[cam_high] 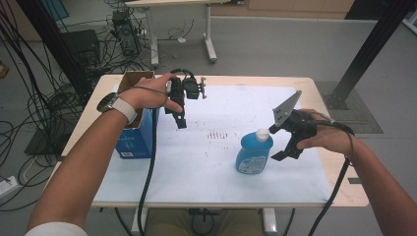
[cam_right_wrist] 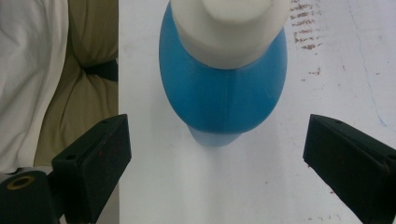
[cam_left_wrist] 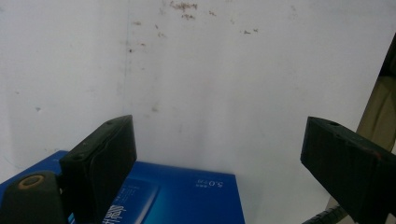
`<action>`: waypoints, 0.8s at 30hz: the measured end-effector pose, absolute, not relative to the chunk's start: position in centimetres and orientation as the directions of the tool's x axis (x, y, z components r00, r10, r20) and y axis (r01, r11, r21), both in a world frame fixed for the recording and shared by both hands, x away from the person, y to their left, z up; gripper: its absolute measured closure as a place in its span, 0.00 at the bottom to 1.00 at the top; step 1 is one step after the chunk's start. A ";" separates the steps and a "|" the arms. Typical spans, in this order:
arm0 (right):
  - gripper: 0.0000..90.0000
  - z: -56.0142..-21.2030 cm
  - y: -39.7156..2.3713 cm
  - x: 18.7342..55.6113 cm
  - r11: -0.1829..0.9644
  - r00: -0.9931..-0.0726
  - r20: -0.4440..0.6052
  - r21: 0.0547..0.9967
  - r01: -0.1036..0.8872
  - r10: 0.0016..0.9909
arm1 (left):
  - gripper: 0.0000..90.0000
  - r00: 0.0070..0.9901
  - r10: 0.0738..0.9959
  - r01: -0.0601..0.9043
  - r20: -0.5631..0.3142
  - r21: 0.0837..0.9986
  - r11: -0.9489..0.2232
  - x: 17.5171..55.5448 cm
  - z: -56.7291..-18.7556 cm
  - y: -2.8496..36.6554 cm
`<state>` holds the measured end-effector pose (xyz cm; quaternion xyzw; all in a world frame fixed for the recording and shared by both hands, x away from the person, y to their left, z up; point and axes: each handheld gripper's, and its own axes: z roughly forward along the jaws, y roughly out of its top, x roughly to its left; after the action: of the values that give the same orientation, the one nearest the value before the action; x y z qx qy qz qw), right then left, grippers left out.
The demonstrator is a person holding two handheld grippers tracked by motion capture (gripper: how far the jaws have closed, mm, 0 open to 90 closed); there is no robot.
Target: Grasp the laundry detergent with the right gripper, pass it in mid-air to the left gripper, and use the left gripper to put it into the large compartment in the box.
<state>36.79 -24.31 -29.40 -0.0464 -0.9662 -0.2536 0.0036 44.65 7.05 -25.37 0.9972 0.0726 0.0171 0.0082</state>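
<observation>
High view: right tongs [cam_high: 278,143] open, holding nothing, just right of the upright blue bottle [cam_high: 253,153] mid-table [cam_high: 206,167]. Left tongs [cam_high: 180,119] open and empty beside the blue box [cam_high: 137,137]. Right gripper view adds the bottle's white cap [cam_right_wrist: 229,28] between the jaws; left gripper view shows the box's printed face [cam_left_wrist: 187,196].

Grey floor [cam_high: 275,44], tangled cables [cam_high: 29,108], another table [cam_high: 177,2].

bottle [cam_right_wrist: 223,88] cap cut off by top edge; blue box [cam_left_wrist: 187,198] print too blurred to read
</observation>
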 end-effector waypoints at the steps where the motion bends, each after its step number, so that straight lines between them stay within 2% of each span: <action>1: 0.09 -29.5 -24.3 36.8 0.865 -0.995 0.033 0.492 0.095 0.090 | 0.12 0.989 0.145 0.144 0.033 0.019 -0.989 44.7 -25.4 7.1; 24: 0.09 -30.4 -24.6 36.9 0.844 -0.994 0.045 0.525 0.110 0.102 | 0.12 0.989 0.148 0.148 0.027 0.021 -0.989 44.6 -25.8 7.2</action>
<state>36.88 -24.59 -30.40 -0.0551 -0.9601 -0.2740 0.0076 44.64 7.18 -25.78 0.9971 0.0743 0.0141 0.0097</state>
